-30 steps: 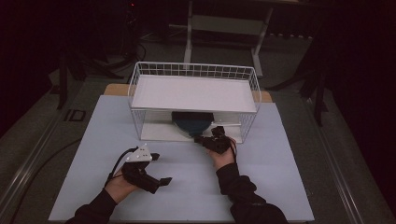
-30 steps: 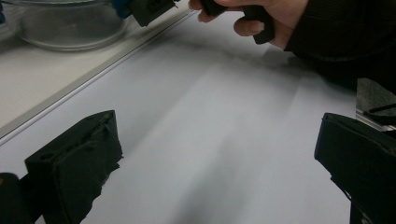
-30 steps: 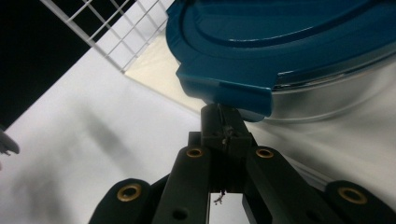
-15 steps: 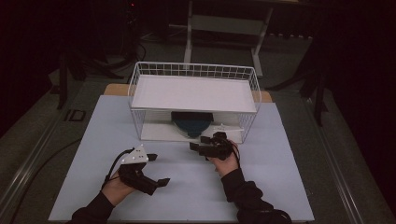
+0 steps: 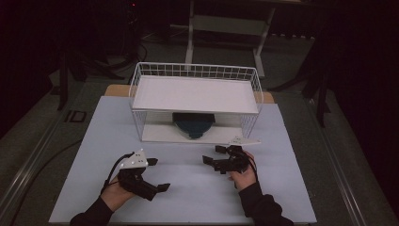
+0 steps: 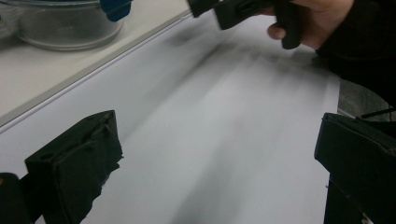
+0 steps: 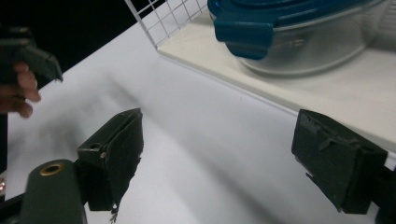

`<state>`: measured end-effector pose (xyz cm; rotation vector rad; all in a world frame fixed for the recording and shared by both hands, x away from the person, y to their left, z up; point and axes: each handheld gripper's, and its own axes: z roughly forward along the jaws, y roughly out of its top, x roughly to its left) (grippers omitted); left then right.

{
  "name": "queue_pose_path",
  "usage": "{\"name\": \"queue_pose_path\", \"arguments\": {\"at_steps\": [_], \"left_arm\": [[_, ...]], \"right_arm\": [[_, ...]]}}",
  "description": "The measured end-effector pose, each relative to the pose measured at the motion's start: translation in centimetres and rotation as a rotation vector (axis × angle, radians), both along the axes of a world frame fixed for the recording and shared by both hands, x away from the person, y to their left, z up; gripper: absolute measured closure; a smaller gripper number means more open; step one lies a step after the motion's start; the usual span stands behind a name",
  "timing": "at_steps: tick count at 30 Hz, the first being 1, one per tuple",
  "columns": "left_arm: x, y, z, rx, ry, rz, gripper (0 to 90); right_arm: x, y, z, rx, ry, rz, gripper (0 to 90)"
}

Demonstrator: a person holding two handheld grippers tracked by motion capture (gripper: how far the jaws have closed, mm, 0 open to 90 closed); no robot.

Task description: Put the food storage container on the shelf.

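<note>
Dark room, pale table [image 5: 282, 141], white wire rack [image 5: 195, 101] at the back. The blue-lidded glass container [image 5: 193, 125] sits on the rack's lower shelf, so placing looks done. The right gripper [image 5: 214, 157] has just been opening, jaws wide and empty, near the rack. The left gripper [image 5: 157, 174] rests with jaws apart, empty. Only backing off seems left.

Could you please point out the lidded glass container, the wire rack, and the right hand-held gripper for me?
Lidded glass container [image 7: 299, 42]: right gripper view, on its clear glass wall below the blue lid.
Wire rack [image 5: 197, 71]: high view, on the top rear rim of its white mesh.
Right hand-held gripper [image 5: 214, 155]: high view, midway between its open jaws.
</note>
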<state>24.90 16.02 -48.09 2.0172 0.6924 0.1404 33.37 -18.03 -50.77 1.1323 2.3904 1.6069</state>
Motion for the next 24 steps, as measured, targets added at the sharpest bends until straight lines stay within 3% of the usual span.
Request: {"name": "queue_pose_path", "arguments": {"at_steps": [10, 24], "left_arm": [[-0.2, 0.2, -0.1, 0.002, 0.001, -0.002, 0.4], [-0.3, 0.0, -0.4, 0.007, 0.005, -0.019, 0.4]], "right_arm": [[-3.1, -2.5, -0.3, -0.038, -0.011, 0.008, 16.0], [-5.1, -5.4, -0.7, -0.064, -0.030, -0.024, 16.1]]}}
